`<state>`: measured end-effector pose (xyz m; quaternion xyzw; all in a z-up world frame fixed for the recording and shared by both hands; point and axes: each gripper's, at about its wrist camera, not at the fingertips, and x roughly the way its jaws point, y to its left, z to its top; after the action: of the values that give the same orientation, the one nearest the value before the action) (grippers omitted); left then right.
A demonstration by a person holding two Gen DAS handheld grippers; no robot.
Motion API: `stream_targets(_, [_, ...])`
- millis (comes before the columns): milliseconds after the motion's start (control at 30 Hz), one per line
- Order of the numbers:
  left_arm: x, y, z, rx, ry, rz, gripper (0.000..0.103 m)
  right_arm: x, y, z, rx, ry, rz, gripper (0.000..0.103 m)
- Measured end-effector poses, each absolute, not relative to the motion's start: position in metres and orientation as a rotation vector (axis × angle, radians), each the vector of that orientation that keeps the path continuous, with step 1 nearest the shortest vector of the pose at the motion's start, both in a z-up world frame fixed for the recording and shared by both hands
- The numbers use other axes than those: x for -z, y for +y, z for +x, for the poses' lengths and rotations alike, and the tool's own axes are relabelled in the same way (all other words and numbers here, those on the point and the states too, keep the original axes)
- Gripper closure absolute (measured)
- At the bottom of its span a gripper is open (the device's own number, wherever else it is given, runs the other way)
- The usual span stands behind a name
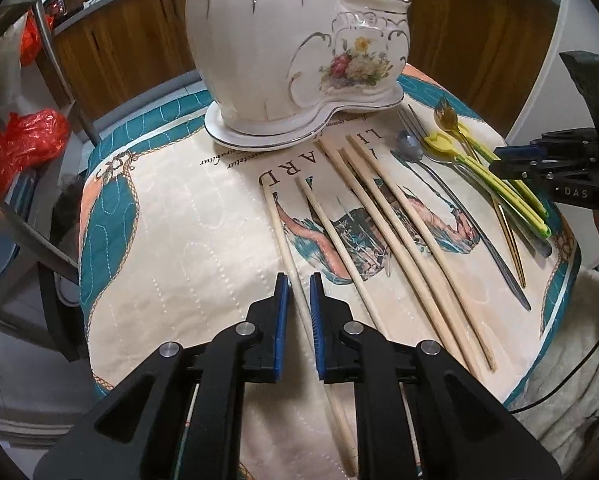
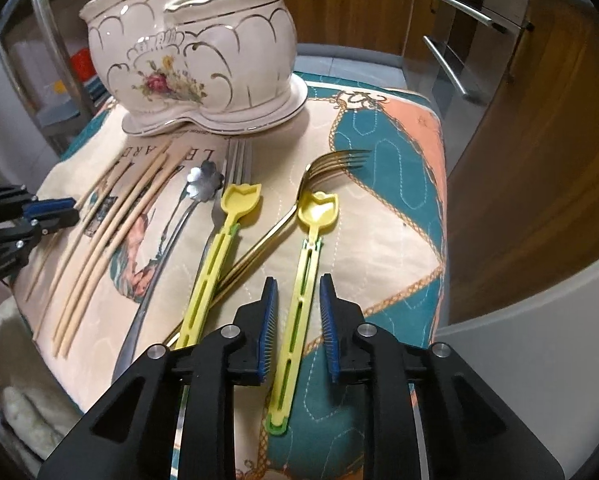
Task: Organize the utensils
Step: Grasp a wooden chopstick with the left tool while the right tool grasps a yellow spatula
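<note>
A white double-pot ceramic holder [image 1: 283, 52] [image 2: 191, 60] with a flower print stands at the back of the cloth. Several wooden chopsticks [image 1: 383, 240] [image 2: 111, 232] lie in the middle. My left gripper [image 1: 298, 280] is open, its jaws either side of the leftmost chopstick [image 1: 283, 240]. Two yellow spoons [image 2: 219, 256] [image 2: 299, 292], a gold fork [image 2: 319, 172], a silver flower spoon [image 2: 203, 180] and a silver fork [image 2: 235, 160] lie to the right. My right gripper [image 2: 298, 284] is open, its jaws astride the right yellow spoon's handle.
The utensils lie on a quilted cloth [image 1: 171, 232] [image 2: 399, 184] with teal and peach borders over a small table. Wooden cabinets [image 2: 519, 140] and an oven handle [image 2: 447, 64] stand to the right. Red plastic bags [image 1: 23, 140] sit at the left.
</note>
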<state>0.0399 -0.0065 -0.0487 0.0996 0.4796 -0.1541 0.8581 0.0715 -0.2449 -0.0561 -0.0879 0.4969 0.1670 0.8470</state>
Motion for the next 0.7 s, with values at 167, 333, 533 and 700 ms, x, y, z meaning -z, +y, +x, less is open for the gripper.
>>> stream_targets(167, [0.05,-0.005,0.04,0.322,1.012,0.185,0.092,0.056,-0.245,0.073,-0.355,1.045,-0.189,0.089])
stream_targets(333, [0.052,-0.004,0.032,0.311,0.947,0.233,0.098,0.055,-0.251,0.059,-0.352,1.003,-0.168,0.092])
stream_targets(533, [0.046,0.011,0.016,0.32,0.883,0.188,0.098,0.046,-0.263,0.044,-0.348,0.942,-0.152,0.092])
stream_targets(700, [0.039,0.024,0.012,0.326,0.863,0.156,0.098,0.038,-0.268,0.035,-0.353,0.905,-0.142,0.092])
